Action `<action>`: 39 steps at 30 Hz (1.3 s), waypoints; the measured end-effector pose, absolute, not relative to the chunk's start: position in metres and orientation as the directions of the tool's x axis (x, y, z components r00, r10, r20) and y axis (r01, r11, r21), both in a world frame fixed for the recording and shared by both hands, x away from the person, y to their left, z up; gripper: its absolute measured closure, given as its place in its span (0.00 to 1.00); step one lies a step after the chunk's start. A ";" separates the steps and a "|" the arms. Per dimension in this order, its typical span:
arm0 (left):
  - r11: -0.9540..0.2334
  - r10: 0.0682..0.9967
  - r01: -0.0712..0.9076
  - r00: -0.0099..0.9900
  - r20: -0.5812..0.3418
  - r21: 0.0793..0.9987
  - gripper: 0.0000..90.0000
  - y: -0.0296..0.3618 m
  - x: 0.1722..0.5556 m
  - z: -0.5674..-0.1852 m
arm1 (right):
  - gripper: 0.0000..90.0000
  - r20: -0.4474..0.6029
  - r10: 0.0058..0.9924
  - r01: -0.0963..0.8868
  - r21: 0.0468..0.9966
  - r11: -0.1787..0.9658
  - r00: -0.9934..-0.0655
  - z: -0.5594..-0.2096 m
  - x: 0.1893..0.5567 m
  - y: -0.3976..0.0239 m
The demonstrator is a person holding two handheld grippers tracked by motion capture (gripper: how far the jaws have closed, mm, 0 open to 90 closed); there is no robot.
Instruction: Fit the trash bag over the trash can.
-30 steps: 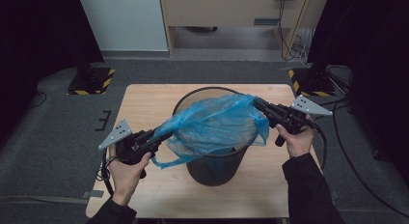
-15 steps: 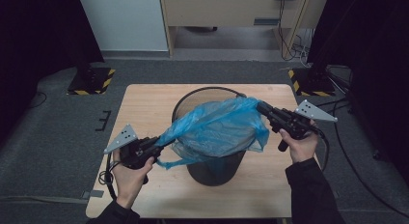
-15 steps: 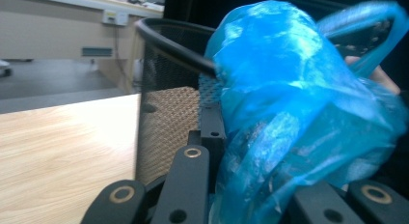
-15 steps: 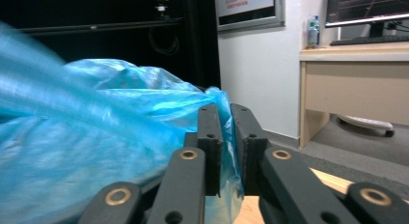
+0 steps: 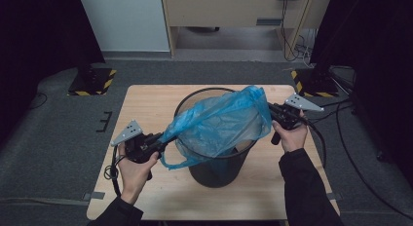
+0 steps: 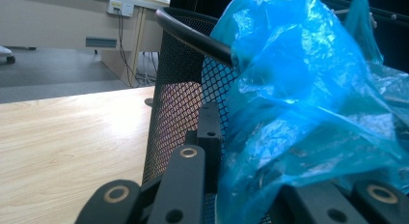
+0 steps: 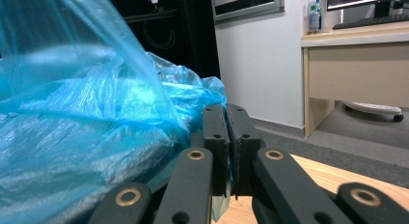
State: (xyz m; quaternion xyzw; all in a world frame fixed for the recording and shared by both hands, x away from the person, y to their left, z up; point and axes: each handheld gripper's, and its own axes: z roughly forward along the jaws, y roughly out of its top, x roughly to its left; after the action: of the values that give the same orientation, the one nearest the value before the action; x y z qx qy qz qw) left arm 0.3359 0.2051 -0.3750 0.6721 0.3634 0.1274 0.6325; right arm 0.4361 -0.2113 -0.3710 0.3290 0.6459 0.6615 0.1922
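A black mesh bin (image 5: 216,170) stands upright in the middle of the wooden table (image 5: 146,106). A blue plastic bag (image 5: 219,123) is stretched across its mouth, partly over the rim. My left gripper (image 5: 163,138) is shut on the bag's left edge, low beside the bin's left wall. In the left gripper view the bag (image 6: 308,103) covers one jaw of the left gripper (image 6: 231,137), with the bin's mesh (image 6: 176,113) just behind. My right gripper (image 5: 270,109) is shut on the bag's right edge at rim height. In the right gripper view the right gripper (image 7: 226,115) pinches the blue film (image 7: 96,127).
The table's left half and front strip are bare wood. Cables trail from both grippers over the table's edges. Grey carpet surrounds the table; a desk (image 5: 234,11) and a white panel (image 5: 124,19) stand at the far side.
The left gripper dipped toward the person and came back slightly. The right gripper barely moved. The bag stays stretched, its right top corner a little higher.
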 end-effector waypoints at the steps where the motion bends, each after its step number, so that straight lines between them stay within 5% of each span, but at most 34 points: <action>1: 0.063 0.649 0.327 0.704 -0.288 0.943 0.90 0.205 0.336 -0.375 | 0.98 0.187 0.680 0.174 0.981 -0.088 -0.709 -0.372 0.437 -0.210; 7: 0.053 0.656 0.313 0.705 -0.270 0.948 0.88 0.205 0.334 -0.374 | 0.98 0.193 0.681 0.207 0.976 -0.062 -0.706 -0.377 0.442 -0.203; 13: 0.036 0.674 0.193 0.720 -0.167 0.980 0.50 0.215 0.317 -0.371 | 0.94 0.186 0.699 0.213 0.976 -0.049 -0.691 -0.374 0.436 -0.208; 21: 0.051 0.645 0.078 0.759 -0.092 0.996 0.33 0.219 0.304 -0.354 | 0.95 0.194 0.699 0.211 0.976 -0.063 -0.689 -0.368 0.430 -0.217; 33: 0.086 0.624 0.075 0.774 -0.112 0.993 0.37 0.204 0.320 -0.330 | 0.95 0.138 0.710 0.201 0.980 0.005 -0.690 -0.362 0.432 -0.208; 39: 0.117 0.634 0.093 0.760 -0.146 0.989 0.52 0.207 0.330 -0.323 | 0.89 0.121 0.715 0.192 0.981 0.018 -0.688 -0.360 0.432 -0.212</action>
State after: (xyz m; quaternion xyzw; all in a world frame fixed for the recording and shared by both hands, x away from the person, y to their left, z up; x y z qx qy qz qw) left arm 0.3297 0.2072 -0.3227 0.6350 0.2860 0.1958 0.6904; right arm 0.4322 -0.2119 -0.3602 0.3330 0.6811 0.6166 0.2123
